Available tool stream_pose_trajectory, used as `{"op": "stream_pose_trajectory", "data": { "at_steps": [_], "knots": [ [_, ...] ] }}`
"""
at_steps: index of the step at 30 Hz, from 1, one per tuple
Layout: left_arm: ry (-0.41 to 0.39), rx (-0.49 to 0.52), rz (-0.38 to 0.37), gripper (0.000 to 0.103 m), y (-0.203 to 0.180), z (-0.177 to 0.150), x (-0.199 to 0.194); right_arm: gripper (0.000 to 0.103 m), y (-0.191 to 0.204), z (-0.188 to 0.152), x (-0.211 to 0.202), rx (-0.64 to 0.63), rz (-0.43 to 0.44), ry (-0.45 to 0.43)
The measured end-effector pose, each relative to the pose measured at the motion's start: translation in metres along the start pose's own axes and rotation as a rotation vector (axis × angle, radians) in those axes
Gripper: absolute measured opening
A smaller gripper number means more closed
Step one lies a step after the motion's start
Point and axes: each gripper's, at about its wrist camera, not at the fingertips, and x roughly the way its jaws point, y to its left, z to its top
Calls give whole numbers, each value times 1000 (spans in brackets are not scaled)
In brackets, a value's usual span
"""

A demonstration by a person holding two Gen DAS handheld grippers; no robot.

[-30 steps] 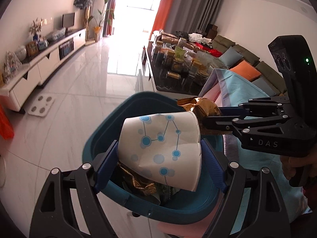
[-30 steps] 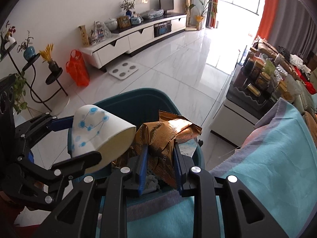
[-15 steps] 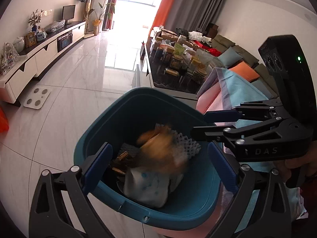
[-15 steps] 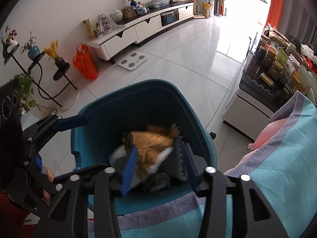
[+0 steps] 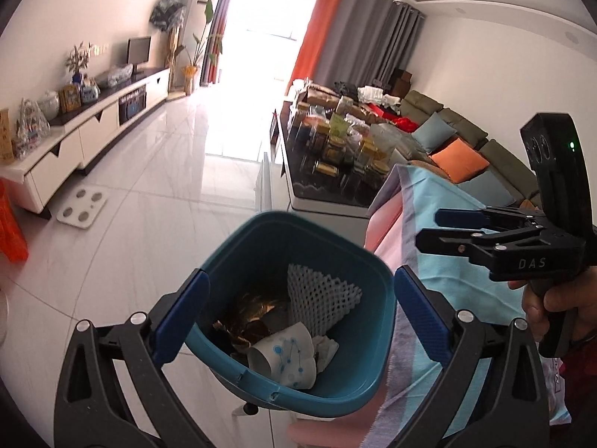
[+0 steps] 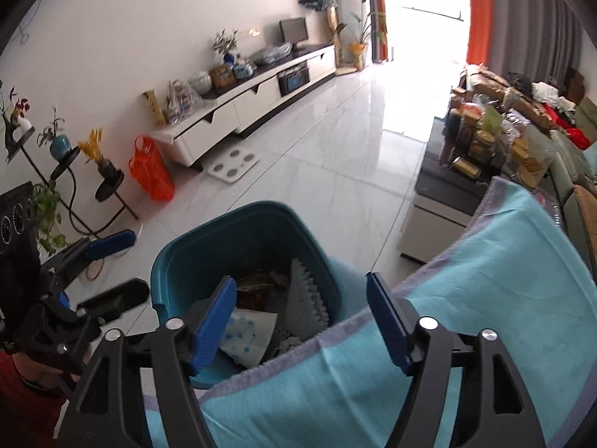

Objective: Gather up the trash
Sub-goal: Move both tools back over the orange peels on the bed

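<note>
Left wrist view, going L to R: orange plastic bag (image 5: 11, 231) at the far left edge on the floor, then a long white TV cabinet (image 5: 89, 130) along the wall w/ jars, a small plant and a monitor on top. White bathroom scale (image 5: 83, 209) lies on the pale tiled floor (image 5: 168, 186) just in front of the cabinet. Centre: teal trash bin (image 5: 380, 321), standing on the floor against the edge of a light blue cloth (image 5: 429, 201) w/ a pink and grey border. Inside the bin: gold wrapper (image 5: 257, 313), white foam net (image 5: 321, 295) and a crushed paper cup (image 5: 287, 354) w/ blue dots (cup lies on its side, nearest the camera). Behind the bin, a dark desk (image 5: 328, 194) crowded w/ jars and tins; further R a grey-green sofa (image 5: 466, 138) w/ orange and blue cushions.

Nothing blocks the bin mouth from above; only the cloth edge crowds its right side.

Left claw (image 5: 294, 313) is spread as wide as it goes, blue pads either side of the bin opening, nothing between them, touching nothing.

Right claw (image 5: 425, 231) sits off to the R above the cloth, held by a hand (image 5: 548, 298). In the right wrist view the right claw (image 6: 302, 321) is partly spread and its jaws are opening, empty, over the bin's near rim and the cloth; the trash lies below in the bin, not gripped.
</note>
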Motion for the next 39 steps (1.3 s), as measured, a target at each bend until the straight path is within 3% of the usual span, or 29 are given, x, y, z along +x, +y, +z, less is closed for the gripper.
{"op": "stream_pose_trajectory", "data": {
  "at_steps": [10,19,27,39],
  "knots": [
    [-63,68,-17,97,-39,17,-36,92,-25,-30,-54,32,-109,-116],
    [-114,142,-50,97,-99,24,-65,96,-41,-73,-106,98,-180,-202],
    [-176,281,-52,97,-172,10,-90,96,-57,-121,-157,186,-247,-302],
    [-216,311,-118,97,-238,-20,-107,96,-61,-203,-226,323,-407,-437]
  ]
}}
